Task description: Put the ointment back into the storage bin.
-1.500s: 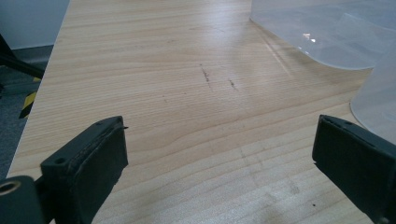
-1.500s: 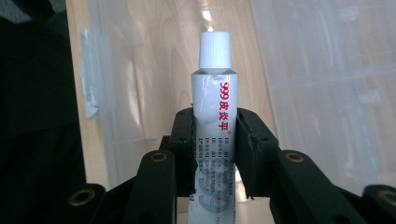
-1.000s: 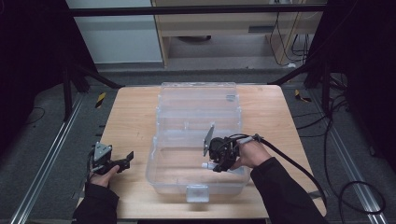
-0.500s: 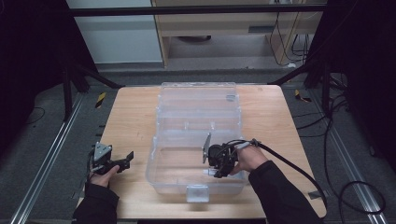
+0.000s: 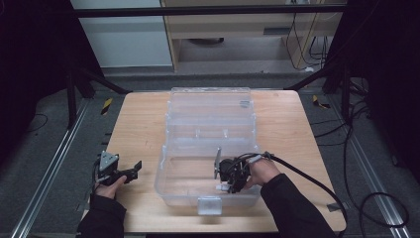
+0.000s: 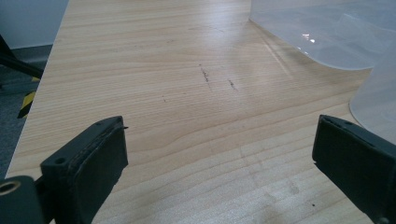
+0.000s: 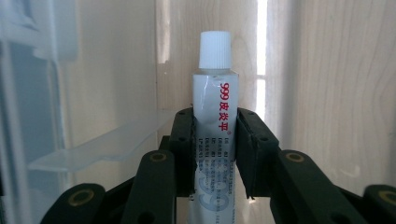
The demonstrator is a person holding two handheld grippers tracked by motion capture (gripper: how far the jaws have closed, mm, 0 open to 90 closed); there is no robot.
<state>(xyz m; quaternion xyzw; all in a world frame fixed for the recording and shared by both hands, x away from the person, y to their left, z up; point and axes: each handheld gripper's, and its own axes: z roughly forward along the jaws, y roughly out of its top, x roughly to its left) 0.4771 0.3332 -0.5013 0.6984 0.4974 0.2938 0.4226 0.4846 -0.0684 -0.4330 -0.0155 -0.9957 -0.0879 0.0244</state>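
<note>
One white-capped tube [image 7: 214,130] sits clamped between the right gripper [image 7: 215,140] fingers, inside the front compartment of the single clear plastic box [image 5: 210,129] on the table [image 5: 138,124]. The left gripper [image 6: 219,163] fingers stand wide, holding nothing, over bare table.

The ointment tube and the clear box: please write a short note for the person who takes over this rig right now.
Right gripper: shut on the ointment tube, white cap pointing away from the fingers. In the high view it is held down inside the near part of the clear plastic box.
Left gripper: open, nothing between its fingers, low over the wooden table to the left of the box.
Done: the tube is picked up and brought into the box.
Left: probably to lower the tube to the box floor, open the fingers and draw the right gripper out. The hinged lid lies open behind the box.
</note>
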